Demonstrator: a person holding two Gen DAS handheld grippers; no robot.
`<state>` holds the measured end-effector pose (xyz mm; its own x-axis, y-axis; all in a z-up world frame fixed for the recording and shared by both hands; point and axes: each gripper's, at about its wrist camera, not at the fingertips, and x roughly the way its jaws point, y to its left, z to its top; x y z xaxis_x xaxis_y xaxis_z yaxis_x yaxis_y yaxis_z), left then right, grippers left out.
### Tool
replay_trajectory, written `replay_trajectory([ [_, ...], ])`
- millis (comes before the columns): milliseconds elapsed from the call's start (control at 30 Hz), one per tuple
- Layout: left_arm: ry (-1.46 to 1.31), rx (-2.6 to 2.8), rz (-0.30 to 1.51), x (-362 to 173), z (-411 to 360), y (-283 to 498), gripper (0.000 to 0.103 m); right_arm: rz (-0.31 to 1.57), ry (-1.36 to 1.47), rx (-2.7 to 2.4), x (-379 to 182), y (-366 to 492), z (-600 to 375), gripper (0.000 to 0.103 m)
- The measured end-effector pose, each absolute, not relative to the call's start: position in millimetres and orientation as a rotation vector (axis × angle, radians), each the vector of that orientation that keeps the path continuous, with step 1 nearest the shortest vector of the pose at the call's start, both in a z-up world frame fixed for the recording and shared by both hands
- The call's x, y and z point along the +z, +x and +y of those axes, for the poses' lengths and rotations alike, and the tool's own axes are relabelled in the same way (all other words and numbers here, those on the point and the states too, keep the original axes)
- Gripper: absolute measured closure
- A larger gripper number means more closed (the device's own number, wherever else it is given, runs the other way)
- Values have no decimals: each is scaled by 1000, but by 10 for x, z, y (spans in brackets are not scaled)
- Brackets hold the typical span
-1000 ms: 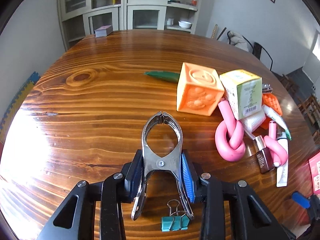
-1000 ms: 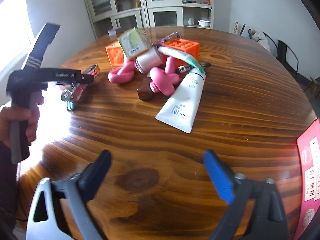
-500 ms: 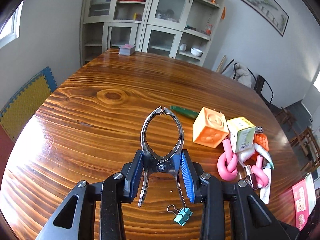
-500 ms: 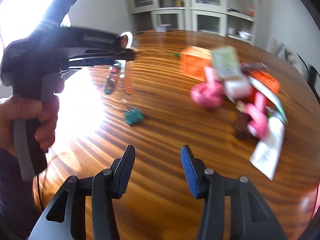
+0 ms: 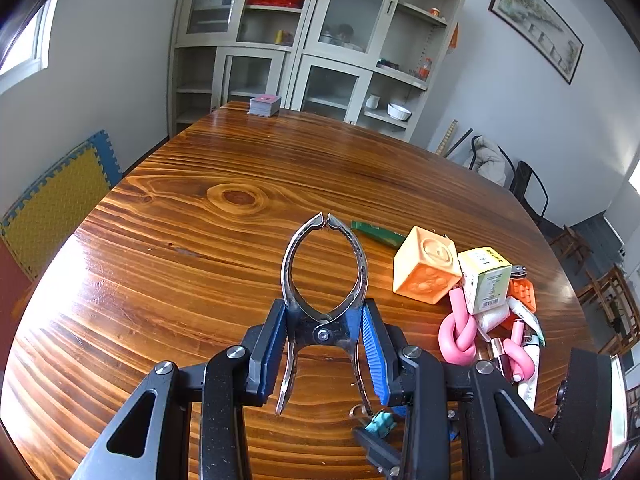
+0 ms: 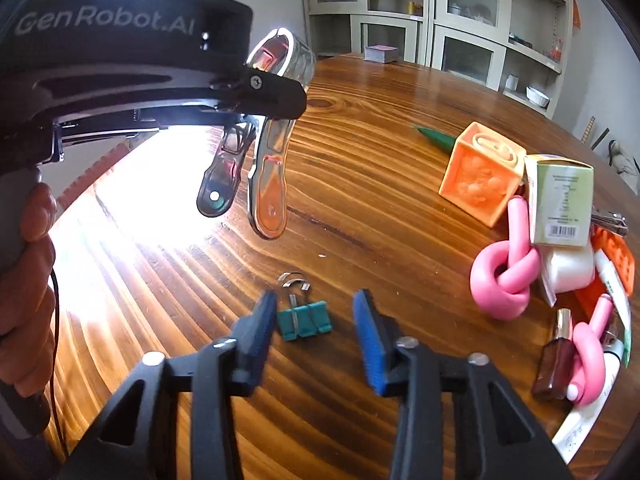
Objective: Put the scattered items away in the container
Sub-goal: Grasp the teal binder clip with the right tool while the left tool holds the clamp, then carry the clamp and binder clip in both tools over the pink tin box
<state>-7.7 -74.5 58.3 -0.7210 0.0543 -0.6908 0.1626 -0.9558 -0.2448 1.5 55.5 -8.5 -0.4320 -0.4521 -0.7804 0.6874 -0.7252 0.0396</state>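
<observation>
right claw (image 6: 316,320) swung from the white tube to the teal binder clip (image 6: 305,318), jaws closing around it, left claw (image 5: 324,344) lifted its metal clamp (image 5: 324,280)

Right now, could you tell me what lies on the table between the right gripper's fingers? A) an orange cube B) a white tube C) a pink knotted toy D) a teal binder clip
D: in the right wrist view the teal binder clip lies on the wooden table between the closing jaws of the right gripper, whose pads do not press on it yet; the pink knotted toy and orange cube lie off to the side.
</observation>
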Motion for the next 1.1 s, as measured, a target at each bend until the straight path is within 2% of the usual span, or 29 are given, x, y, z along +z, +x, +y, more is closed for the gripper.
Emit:
replay_trajectory([
  [367,1163,-2840,372,538,-559,-79,64,325,1018,-2274,44,237,902,76],
  [600,1146,-2869,188,506,-148,-28,64,138,989,-2455,214,390,1456,76],
  [1100,1121,-2935,10,457,443,176,64,-98,944,-2730,320,390,2215,76],
])
